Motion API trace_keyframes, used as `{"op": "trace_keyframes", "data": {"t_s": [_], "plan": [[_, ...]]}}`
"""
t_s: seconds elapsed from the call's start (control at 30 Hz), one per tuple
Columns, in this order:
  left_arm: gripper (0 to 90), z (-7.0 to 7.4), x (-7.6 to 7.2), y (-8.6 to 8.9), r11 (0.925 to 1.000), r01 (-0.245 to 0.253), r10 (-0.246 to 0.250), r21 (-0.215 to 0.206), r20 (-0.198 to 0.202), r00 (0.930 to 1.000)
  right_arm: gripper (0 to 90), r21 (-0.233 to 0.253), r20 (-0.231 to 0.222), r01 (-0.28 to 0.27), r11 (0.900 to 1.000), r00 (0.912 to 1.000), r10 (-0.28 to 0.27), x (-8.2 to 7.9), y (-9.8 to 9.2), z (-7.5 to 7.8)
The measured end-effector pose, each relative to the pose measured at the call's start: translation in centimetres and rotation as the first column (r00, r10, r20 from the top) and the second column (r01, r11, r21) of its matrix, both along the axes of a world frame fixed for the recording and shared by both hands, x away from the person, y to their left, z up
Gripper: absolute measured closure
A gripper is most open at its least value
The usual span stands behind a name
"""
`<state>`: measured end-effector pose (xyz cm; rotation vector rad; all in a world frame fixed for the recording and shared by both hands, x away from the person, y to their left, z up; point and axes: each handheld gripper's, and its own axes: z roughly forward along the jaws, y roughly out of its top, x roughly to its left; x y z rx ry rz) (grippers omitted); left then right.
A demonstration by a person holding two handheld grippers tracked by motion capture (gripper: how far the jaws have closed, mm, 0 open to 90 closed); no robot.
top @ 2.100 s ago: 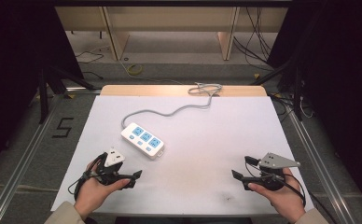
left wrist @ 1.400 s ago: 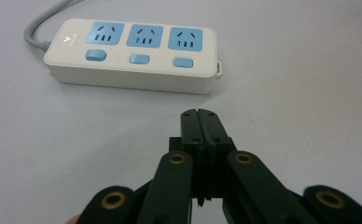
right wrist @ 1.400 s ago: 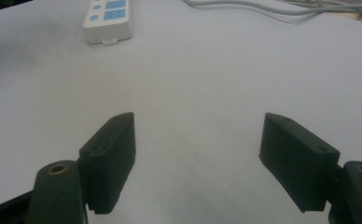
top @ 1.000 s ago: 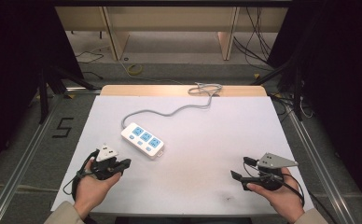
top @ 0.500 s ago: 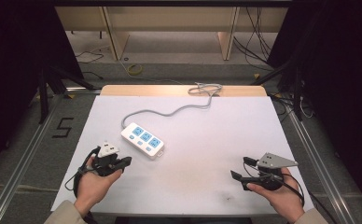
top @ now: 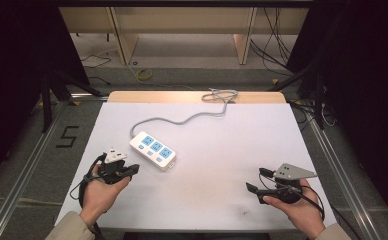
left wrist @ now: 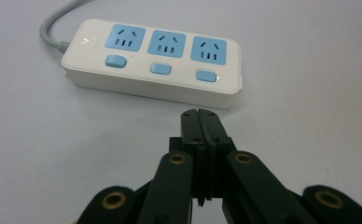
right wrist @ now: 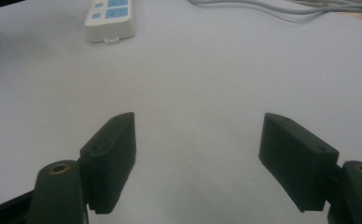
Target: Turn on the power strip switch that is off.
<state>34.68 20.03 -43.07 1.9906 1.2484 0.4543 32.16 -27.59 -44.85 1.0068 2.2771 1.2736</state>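
Observation:
A white power strip with three blue sockets and three blue buttons lies left of the table's centre. My left gripper is just in front of it, a short gap away. In the left gripper view, the left gripper is shut with nothing between its jaws and points at the front side of the power strip. My right gripper rests near the front right of the table. In its own view the right gripper is open over bare white surface, and the power strip is far off at top left.
The strip's grey cable snakes back to a loose coil at the wooden back edge of the white table. Metal rails run along both sides. A "5" mark is on the floor at left.
My left gripper has shifted a little forward and to the left, closer to the power strip. The right gripper and the strip have not moved.

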Motion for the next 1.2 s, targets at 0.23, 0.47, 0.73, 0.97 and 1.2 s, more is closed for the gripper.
{"op": "trace_keyframes", "data": {"t_s": [0.23, 0.47, 0.73, 0.97, 1.2], "plan": [[89.8, -0.1, 0.7, 0.2, 0.9999, -0.012, 0.012, 0.006, -0.002, 0.9999, 27.9, -0.002, -0.001, -0.007, 1.0, 1.0, 0.007, 0.0, 0.3, 0.0], [89.8, -0.2, 1.2, 0.1, 0.9993, -0.011, 0.011, 0.035, -0.006, 0.9999, 27.9, -0.005, 0.0, -0.006, 1.0, 1.0, 0.006, 0.1, 0.1, -0.1], [89.8, -0.2, 1.8, 0.0, 0.9991, -0.023, 0.023, 0.035, -0.013, 0.9997, 28.1, -0.005, 0.0, -0.007, 1.0, 1.0, 0.007, 0.1, 0.1, -0.1], [89.8, -0.2, 2.4, -0.2, 0.9989, -0.026, 0.027, 0.038, -0.015, 0.9995, 28.1, -0.004, -0.001, -0.006, 1.0, 1.0, 0.006, 0.0, 0.1, -0.1], [89.8, -0.1, 3.1, -0.1, 0.9984, -0.031, 0.031, 0.047, -0.013, 0.9994, 28.0, -0.003, -0.002, -0.004, 1.0, 1.0, 0.004, 0.0, 0.0, -0.1]]}}
